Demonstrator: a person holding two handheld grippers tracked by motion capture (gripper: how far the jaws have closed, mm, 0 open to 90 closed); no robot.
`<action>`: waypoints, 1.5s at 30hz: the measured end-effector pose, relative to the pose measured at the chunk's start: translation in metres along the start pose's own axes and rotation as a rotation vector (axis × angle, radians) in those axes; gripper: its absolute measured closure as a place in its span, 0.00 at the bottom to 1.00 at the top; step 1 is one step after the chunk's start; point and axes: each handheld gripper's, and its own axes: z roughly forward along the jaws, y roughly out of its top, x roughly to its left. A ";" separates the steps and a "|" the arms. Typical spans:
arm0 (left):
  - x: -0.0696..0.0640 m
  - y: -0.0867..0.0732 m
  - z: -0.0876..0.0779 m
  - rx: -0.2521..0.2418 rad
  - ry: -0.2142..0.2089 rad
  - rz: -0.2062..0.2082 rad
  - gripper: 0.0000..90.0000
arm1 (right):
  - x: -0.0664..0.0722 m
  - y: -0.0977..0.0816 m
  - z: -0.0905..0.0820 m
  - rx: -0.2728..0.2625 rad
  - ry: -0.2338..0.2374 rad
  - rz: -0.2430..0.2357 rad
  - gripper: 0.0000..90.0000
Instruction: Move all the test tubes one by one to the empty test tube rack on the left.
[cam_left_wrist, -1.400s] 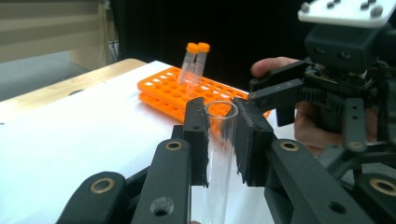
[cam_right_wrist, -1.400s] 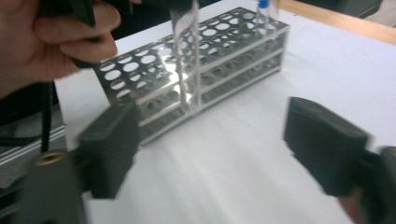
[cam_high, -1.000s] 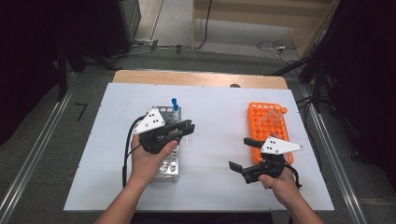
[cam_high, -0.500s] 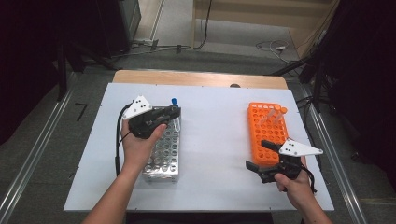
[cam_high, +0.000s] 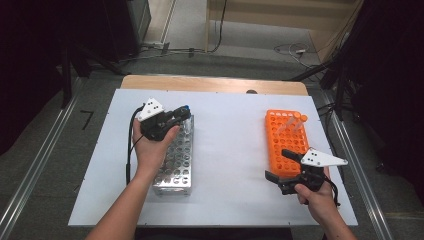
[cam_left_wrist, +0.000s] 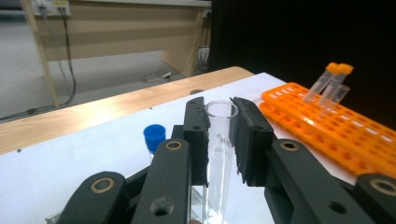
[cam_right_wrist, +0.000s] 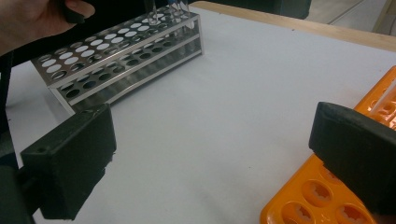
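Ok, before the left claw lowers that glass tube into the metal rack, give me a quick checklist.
1. Left claw gripping the clear glass tube: ok, pads press on both sides.
2. Tube upright: ok.
3. Tube lined up over a free hole in the metal rack: cannot tell.
4. Blue-capped tube clear of the claw: ok, it stands apart beside it.
5. Right claw out of the way: ok, open beside the orange rack.

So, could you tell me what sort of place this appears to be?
Probably a lab bench set up for recording: a clear glass tube, a metal tube rack and an orange rack stand on a white table.
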 end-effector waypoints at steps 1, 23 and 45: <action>0.000 0.000 0.001 -0.001 0.007 0.000 0.86 | 0.000 0.000 0.000 -0.001 0.000 0.000 0.00; -0.004 -0.014 0.009 0.108 0.080 0.027 0.85 | -0.001 -0.002 0.003 0.008 -0.011 -0.001 0.00; -0.005 -0.016 0.009 0.178 -0.022 -0.026 0.72 | -0.005 -0.003 0.003 0.012 -0.026 0.011 0.00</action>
